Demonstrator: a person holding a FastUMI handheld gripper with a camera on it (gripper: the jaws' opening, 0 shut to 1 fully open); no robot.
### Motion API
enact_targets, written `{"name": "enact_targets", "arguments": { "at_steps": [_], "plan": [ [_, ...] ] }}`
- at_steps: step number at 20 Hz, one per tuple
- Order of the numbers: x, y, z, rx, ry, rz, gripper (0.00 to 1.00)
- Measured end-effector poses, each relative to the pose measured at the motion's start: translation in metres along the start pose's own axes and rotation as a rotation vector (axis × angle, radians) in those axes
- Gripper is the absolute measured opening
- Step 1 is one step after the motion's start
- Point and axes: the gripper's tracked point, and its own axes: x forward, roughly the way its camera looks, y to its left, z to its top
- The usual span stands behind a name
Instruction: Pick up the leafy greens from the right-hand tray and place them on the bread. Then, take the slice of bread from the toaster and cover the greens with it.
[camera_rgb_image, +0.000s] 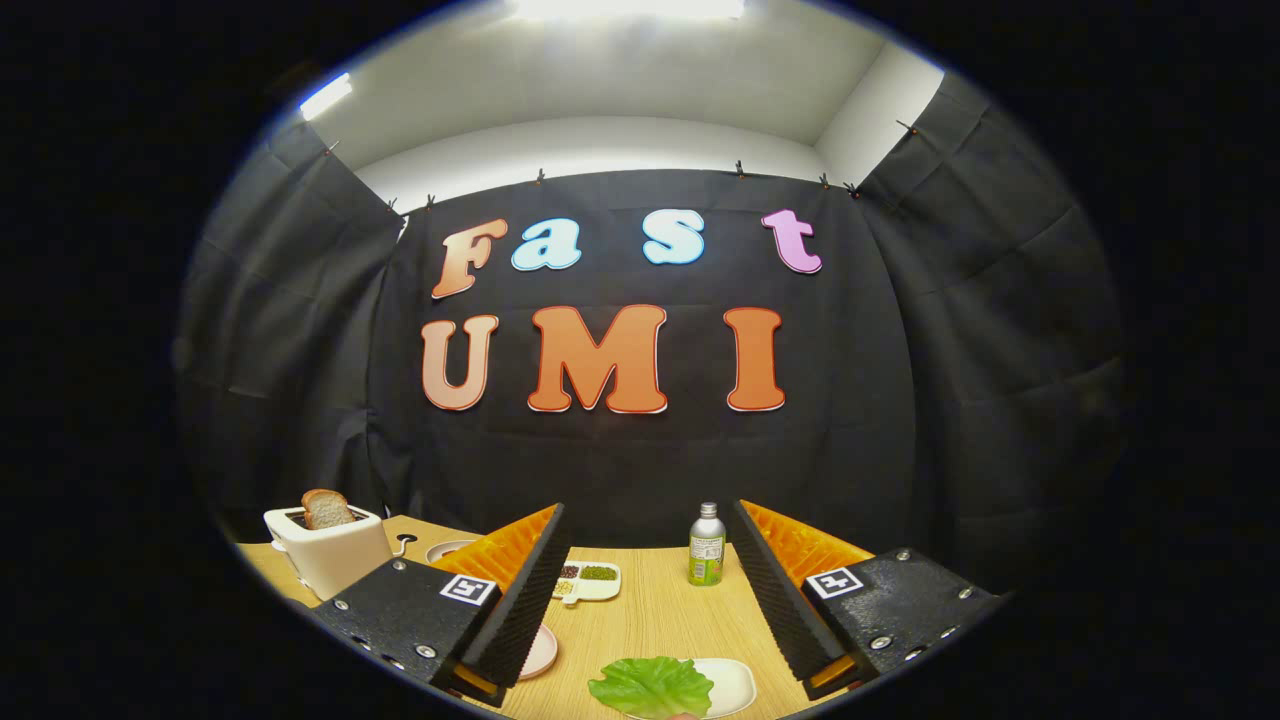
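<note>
Gripper view: tongs (648, 610) spread wide, nothing held. Green ruffled lettuce leaf (652, 687) on white tray (735, 683) btwn fingers; white toaster (328, 549) w/ bread slice (326, 509), green-label bottle (706, 546) beyond, label illegible.

I see a bright green, veined leaf (652, 686) on a white tray (732, 684). My gripper (647, 585) has its fingers spread wide with nothing between them; I leave their colour unsaid. The table (660, 612) is pale wood with fine grain. The toaster (328, 551) is cream-white, its bread (326, 508) light with a brown crust. The bottle (706, 545) is silver with a green label. A white dish (589, 580) holds dark, green and pale fillings. A plate (540, 652) looks pinkish.
</note>
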Motion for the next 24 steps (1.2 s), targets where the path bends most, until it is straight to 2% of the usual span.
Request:
{"name": "enact_targets", "arguments": {
  "at_steps": [7,12,15,21,24],
  "plan": [
    [0.015,-0.029,0.0,0.0,0.082,-0.007,0.97],
    [0.025,-0.036,-0.021,-0.022,0.198,0.034,0.97],
    [0.032,-0.03,-0.05,-0.003,0.322,0.08,0.97],
    [0.035,-0.027,-0.139,0.018,0.681,0.144,0.96],
    [0.03,-0.029,-0.184,0.01,0.84,0.144,0.95]
  ]
}}
